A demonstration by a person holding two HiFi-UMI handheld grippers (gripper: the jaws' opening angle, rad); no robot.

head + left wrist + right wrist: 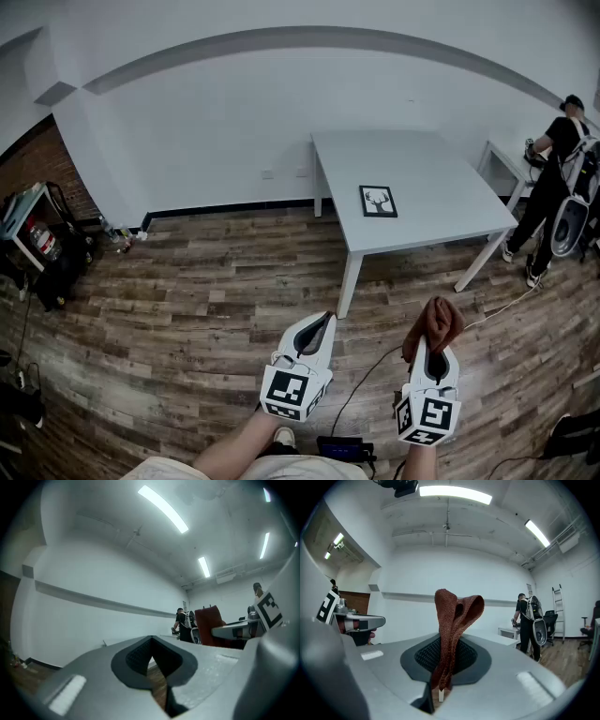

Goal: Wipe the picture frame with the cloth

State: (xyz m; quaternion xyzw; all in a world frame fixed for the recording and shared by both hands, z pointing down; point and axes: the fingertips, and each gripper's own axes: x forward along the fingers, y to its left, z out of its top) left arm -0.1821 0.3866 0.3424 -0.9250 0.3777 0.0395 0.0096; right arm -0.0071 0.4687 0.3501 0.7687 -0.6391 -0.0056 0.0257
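Observation:
A small black picture frame with a deer print lies flat on the white table ahead. My right gripper is shut on a rust-brown cloth, which bunches up above its jaws; in the right gripper view the cloth rises folded from between them. My left gripper is shut with nothing in it, its jaws meeting in the left gripper view. Both grippers hover over the wooden floor, well short of the table.
A person with a backpack stands at a second white table on the right. A cluttered cart sits at the left wall. Cables trail on the floor near my feet. The table's legs stand between me and the frame.

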